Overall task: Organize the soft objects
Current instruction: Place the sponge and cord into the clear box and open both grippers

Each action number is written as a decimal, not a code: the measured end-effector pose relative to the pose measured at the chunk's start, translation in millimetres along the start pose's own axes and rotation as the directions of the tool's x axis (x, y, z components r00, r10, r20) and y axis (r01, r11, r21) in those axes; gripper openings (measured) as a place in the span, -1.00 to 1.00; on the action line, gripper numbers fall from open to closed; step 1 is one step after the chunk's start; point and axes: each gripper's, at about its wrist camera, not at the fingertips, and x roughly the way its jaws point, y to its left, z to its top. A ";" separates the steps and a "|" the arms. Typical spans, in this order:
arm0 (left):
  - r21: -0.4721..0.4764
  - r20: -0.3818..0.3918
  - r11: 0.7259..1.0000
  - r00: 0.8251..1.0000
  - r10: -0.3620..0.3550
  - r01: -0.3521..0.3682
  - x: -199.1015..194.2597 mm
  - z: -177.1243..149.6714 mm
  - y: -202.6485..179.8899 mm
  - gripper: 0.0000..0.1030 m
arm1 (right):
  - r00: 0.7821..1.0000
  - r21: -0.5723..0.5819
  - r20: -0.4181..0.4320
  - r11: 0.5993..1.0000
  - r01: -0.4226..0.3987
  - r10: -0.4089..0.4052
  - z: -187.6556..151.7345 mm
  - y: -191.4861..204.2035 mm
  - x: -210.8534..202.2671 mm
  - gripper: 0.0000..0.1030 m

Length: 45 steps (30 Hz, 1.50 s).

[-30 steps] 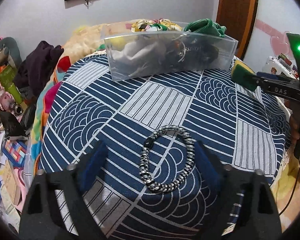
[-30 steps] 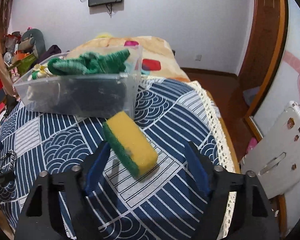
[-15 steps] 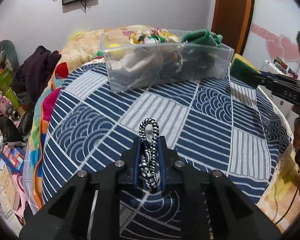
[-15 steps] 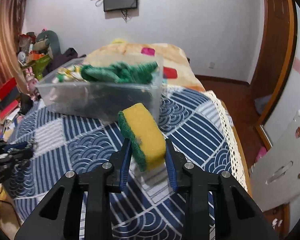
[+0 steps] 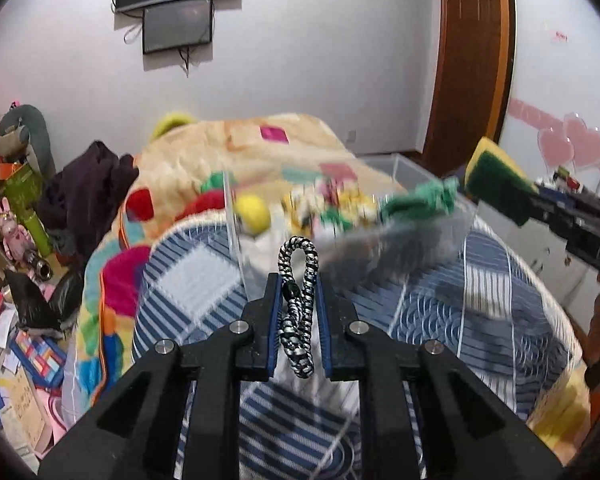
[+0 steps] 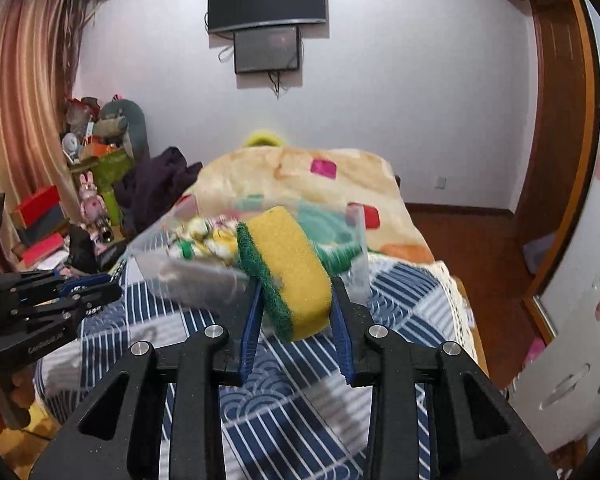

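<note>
My left gripper (image 5: 296, 284) is shut on a black-and-white braided cord loop (image 5: 299, 300), held upright above the blue patterned cloth (image 5: 480, 304). My right gripper (image 6: 294, 292) is shut on a yellow sponge with a green scouring side (image 6: 286, 272), lifted above the cloth. A clear plastic bin (image 5: 416, 176) stands ahead, holding several soft things, among them a green knit item (image 5: 420, 200) and a yellow ball (image 5: 254, 208). The bin also shows in the right wrist view (image 6: 358, 240). The right gripper with the sponge shows at the right of the left wrist view (image 5: 496, 184).
A patchwork blanket (image 5: 220, 148) covers the bed behind the bin. Dark clothes (image 5: 88, 188) and a cluttered pile of toys and boxes (image 5: 16, 240) lie at the left. A wooden door (image 5: 472, 56) and a white appliance (image 6: 572, 344) stand at the right.
Both grippers closed on their objects, the left on the cord loop and the right on the sponge, then lifted them off the cloth and moved toward the bin.
</note>
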 end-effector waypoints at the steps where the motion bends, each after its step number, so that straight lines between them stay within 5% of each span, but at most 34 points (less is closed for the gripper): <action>1: -0.002 0.012 1.000 1.000 -0.004 0.004 1.0 6.6 0.1 -0.69 | 1.000 -0.001 0.010 1.000 -0.002 0.002 3.8 1.6 1.5 -0.43; 13: -0.018 0.037 1.000 0.999 0.007 -0.006 41.0 47.7 1.3 -0.69 | 0.998 0.036 0.055 0.999 0.018 -0.020 33.2 5.9 31.9 -0.42; 30: -0.064 -0.091 0.997 0.995 -0.051 0.045 111.6 50.8 0.2 -0.68 | 0.995 0.088 -0.093 0.995 0.045 -0.037 23.4 -6.8 84.8 -0.42; 34: -0.029 -0.092 0.999 0.996 -0.021 0.018 112.3 46.7 -3.3 -0.47 | 0.992 0.081 -0.122 0.996 0.040 -0.030 19.4 -7.9 88.3 -0.41; 39: -0.048 -0.089 0.999 0.996 -0.022 0.018 105.6 42.4 0.7 0.15 | 0.989 0.068 -0.142 0.997 0.045 -0.035 17.7 -10.2 84.4 -0.28; 45: -0.073 -0.052 0.997 0.998 -0.022 0.018 85.4 38.2 7.3 0.32 | 0.992 0.066 -0.115 0.996 0.052 -0.045 19.2 -10.0 72.3 0.25</action>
